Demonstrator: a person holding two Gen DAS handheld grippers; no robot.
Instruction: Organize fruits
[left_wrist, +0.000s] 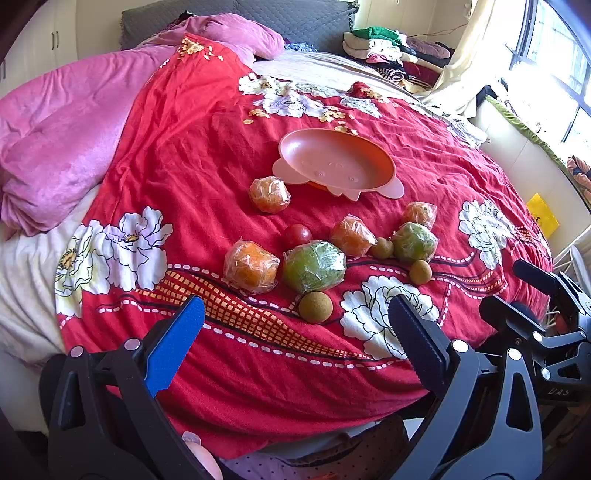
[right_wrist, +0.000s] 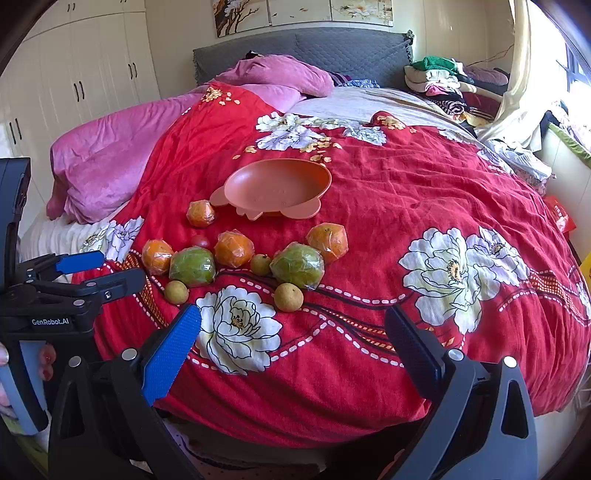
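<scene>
Red bedspread (left_wrist: 207, 155) carries wrapped fruits (left_wrist: 314, 266) clustered near the bed's foot edge, just before the empty pink plate (left_wrist: 332, 162), likely their destination. Left hand-held gripper (left_wrist: 295, 343) and right hand-held gripper (right_wrist: 293, 350) hover empty, jaws spread wide.

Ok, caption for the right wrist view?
Open right hand-held gripper above red bedspread; wrapped fruits lie before an empty pink plate.

Left gripper (left_wrist: 295, 328), right gripper (right_wrist: 293, 328): black frames, silver screws, one blue ribbed pad, one dark; "GenRobot.AI" lettering on left body.
</scene>
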